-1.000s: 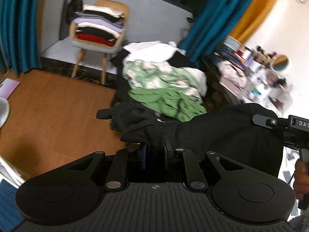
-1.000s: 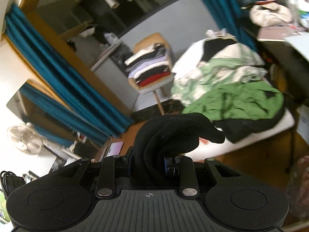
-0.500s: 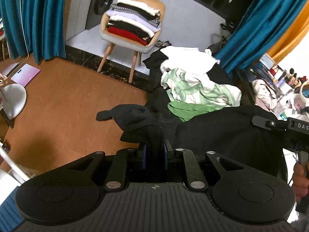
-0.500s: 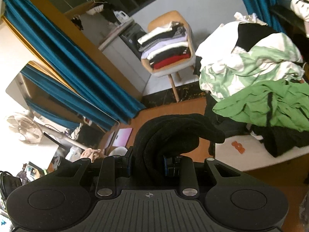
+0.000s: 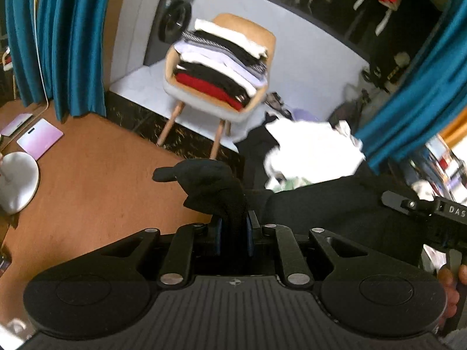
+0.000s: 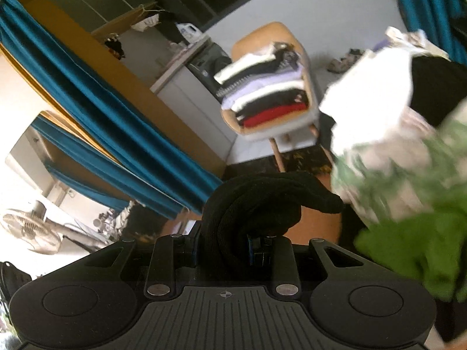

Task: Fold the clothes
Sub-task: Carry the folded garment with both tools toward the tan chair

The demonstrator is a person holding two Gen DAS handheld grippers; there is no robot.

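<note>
Short of the chair (image 5: 186, 102), over the wooden floor (image 5: 96, 180), both hands aim their tools at a downward slant. Left gripper (image 5: 233, 234): jaws clamped on a bunched fold of one black garment (image 5: 321, 213). Right gripper (image 6: 223, 246): jaws pinched on another thick wad of the same cloth. Garment dark, knitted, slung between the two tools. Chair carries one stack of folded clothes (image 5: 221, 67). Beside the chair, one loose heap of unfolded clothes (image 6: 408, 151).

Bare wooden floor (image 5: 87, 180) lay open ahead; the laden chair (image 5: 217, 67), teal curtain (image 5: 58, 38) and clothes heap (image 5: 312, 148) hemmed it in.
</note>
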